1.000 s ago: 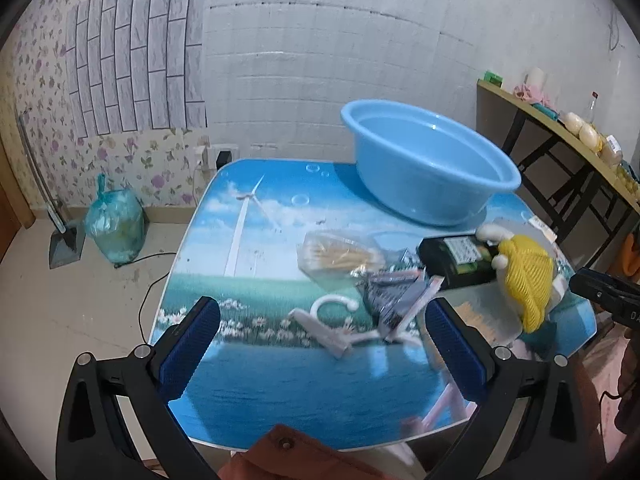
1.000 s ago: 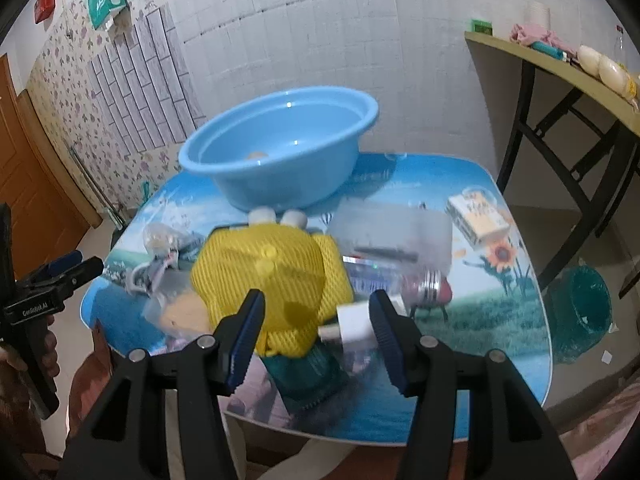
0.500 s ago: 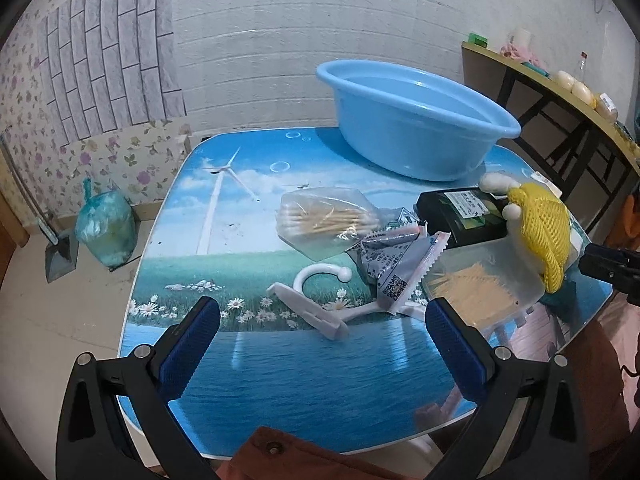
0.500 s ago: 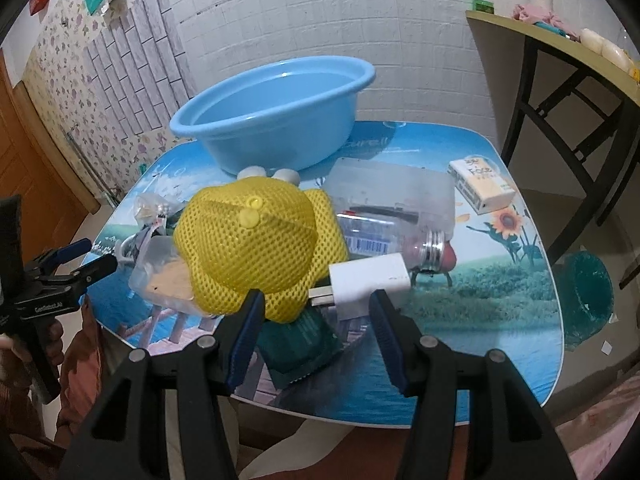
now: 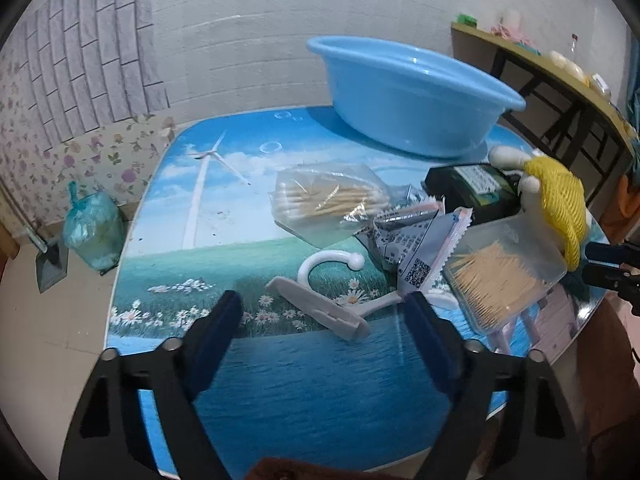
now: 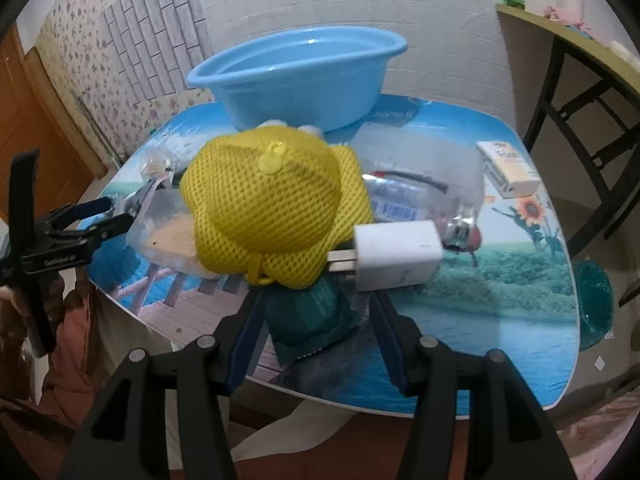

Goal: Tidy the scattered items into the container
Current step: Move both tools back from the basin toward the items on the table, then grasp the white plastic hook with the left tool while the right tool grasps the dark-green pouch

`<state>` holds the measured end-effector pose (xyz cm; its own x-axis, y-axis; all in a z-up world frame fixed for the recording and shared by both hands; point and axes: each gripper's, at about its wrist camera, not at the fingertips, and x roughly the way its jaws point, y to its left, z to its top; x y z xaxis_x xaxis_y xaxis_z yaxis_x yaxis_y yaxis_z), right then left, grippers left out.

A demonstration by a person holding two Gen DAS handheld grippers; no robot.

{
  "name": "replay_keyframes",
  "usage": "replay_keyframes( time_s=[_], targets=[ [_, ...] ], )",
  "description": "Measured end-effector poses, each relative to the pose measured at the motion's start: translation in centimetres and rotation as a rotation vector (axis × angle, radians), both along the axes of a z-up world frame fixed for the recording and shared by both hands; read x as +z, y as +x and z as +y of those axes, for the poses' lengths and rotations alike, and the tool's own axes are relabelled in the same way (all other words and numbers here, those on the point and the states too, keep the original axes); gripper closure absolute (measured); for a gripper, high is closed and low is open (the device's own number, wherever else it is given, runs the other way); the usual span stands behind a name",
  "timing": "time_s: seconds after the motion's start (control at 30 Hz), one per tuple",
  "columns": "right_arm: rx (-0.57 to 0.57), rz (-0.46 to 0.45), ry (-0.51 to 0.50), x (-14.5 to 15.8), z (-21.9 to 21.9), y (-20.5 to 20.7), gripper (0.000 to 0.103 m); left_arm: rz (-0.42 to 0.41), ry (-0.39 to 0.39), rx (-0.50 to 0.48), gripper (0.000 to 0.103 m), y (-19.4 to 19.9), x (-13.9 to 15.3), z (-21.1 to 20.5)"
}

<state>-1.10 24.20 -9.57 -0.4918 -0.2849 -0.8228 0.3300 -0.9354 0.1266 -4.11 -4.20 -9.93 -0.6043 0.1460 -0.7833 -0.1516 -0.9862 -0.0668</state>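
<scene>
Blue plastic, the basin (image 5: 408,92) is sitting at twelve o'clock on the far side of my table (image 5: 280,392). I am holding the left gripper (image 5: 324,312) over the white hook (image 5: 332,296), which is lying between the pads untouched; its jaws have just been closing yet are gaping still. I am hovering the right gripper (image 6: 316,316) released above the green packet (image 6: 308,316), with the yellow mesh toy (image 6: 272,208) and white charger (image 6: 396,256) just beyond, at twelve o'clock.
</scene>
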Motion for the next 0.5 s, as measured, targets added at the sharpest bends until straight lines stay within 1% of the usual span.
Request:
replay_keyframes(
  time_s=[0.17, 0.2, 0.23, 0.33, 0.5],
  targets=[
    [0.022, 0.010, 0.048, -0.5, -1.0, -0.2, 0.049, 0.014, -0.001, -0.051, 0.022, -0.3, -0.2, 0.2],
    [0.027, 0.010, 0.049, -0.6, -1.1, -0.3, 0.049, 0.019, 0.001, -0.059, 0.028, -0.3, -0.2, 0.3],
    [0.030, 0.007, 0.050, -0.7, -1.2, -0.3, 0.049, 0.022, 0.000, -0.065, 0.036, -0.3, -0.1, 0.3],
    [0.040, 0.007, 0.045, -0.9, -1.3, -0.3, 0.049, 0.027, -0.029, -0.052, 0.046, -0.1, 0.0, 0.3],
    [0.056, 0.023, 0.040, -1.1, -1.4, 0.2, 0.049, 0.027, -0.027, -0.056, 0.047, 0.6, 0.0, 0.1]
  ],
)
